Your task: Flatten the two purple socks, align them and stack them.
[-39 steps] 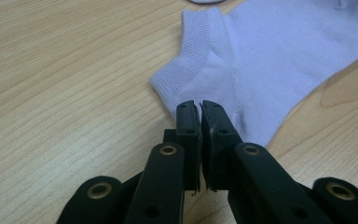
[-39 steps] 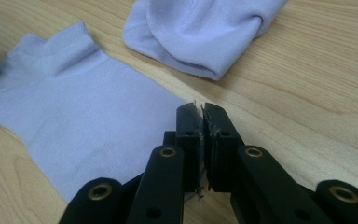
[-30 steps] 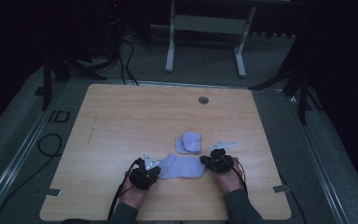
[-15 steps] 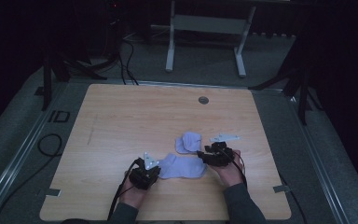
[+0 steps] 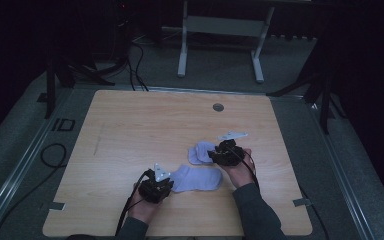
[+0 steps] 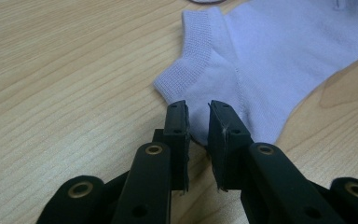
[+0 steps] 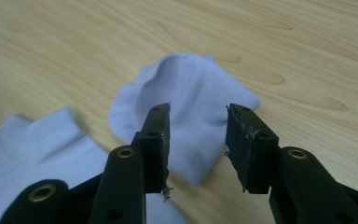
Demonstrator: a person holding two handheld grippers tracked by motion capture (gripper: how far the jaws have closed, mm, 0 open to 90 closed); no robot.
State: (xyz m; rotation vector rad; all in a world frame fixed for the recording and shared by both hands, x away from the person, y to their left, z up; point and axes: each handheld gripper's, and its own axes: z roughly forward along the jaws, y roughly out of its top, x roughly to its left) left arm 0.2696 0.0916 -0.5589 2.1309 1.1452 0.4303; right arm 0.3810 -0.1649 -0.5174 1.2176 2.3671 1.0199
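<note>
Two pale lavender socks lie on the wooden table (image 5: 130, 130). One sock (image 5: 196, 178) (image 6: 270, 51) (image 7: 37, 144) is spread flat. My left gripper (image 5: 155, 187) (image 6: 199, 107) sits at its cuff end, open; its jaws have just been opening, and the heel edge lies between the tips without being pressed. The other sock (image 5: 200, 151) (image 7: 191, 88) is crumpled, farther back. Just above it my right gripper (image 5: 225, 152) (image 7: 199, 112) hovers open; its jaws have just been closing a little, with nothing gripped.
A round grommet (image 5: 218, 107) sits near the table's far edge. Bare wood stretches to the left and back. Cables (image 5: 50, 155) trail on the floor to the left, and a metal stand (image 5: 220, 30) rises behind the table.
My right hand has left the flat sock's toe end and moved away from the person, up to the crumpled sock. The left hand has stayed put.
</note>
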